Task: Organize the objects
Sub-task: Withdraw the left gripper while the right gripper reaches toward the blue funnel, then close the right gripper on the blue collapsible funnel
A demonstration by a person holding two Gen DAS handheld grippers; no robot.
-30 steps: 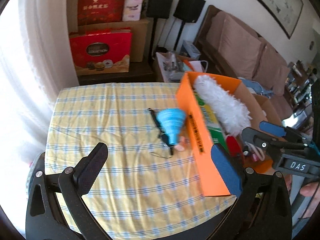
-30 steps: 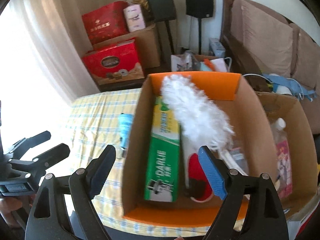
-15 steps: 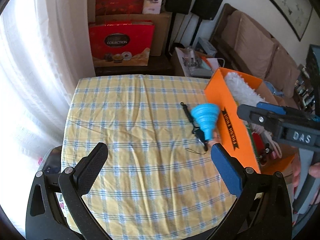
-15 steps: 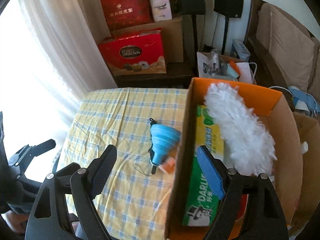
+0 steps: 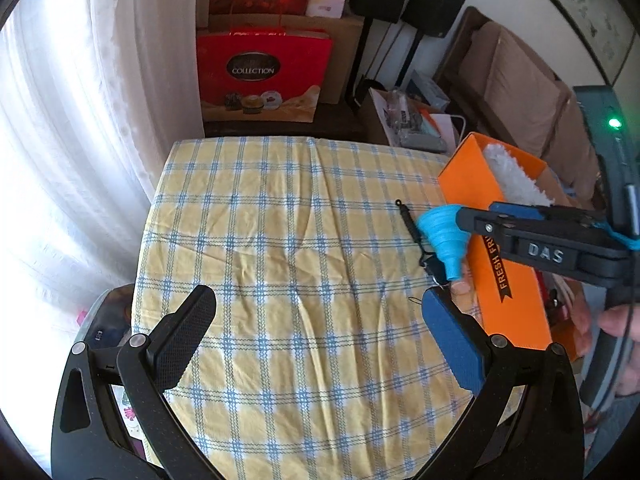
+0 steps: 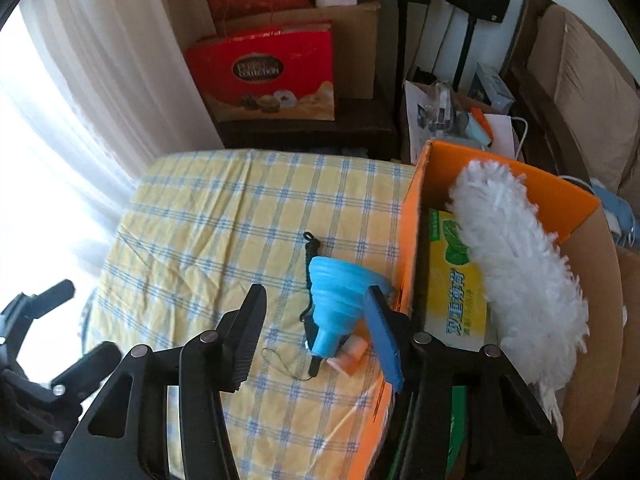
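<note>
Left wrist view: the left gripper (image 5: 320,332) is seen with fingers spread wide over the checked surface (image 5: 280,240), nothing between them.

Right wrist view: the right gripper (image 6: 316,336) has just been closing; its fingers flank the blue funnel (image 6: 340,300), untouched, beside the orange box (image 6: 408,216).

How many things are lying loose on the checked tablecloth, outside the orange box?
3, clustered beside the orange box: a blue funnel, a black cord under it, and a small pinkish piece by its spout. The funnel may hide more.
</note>
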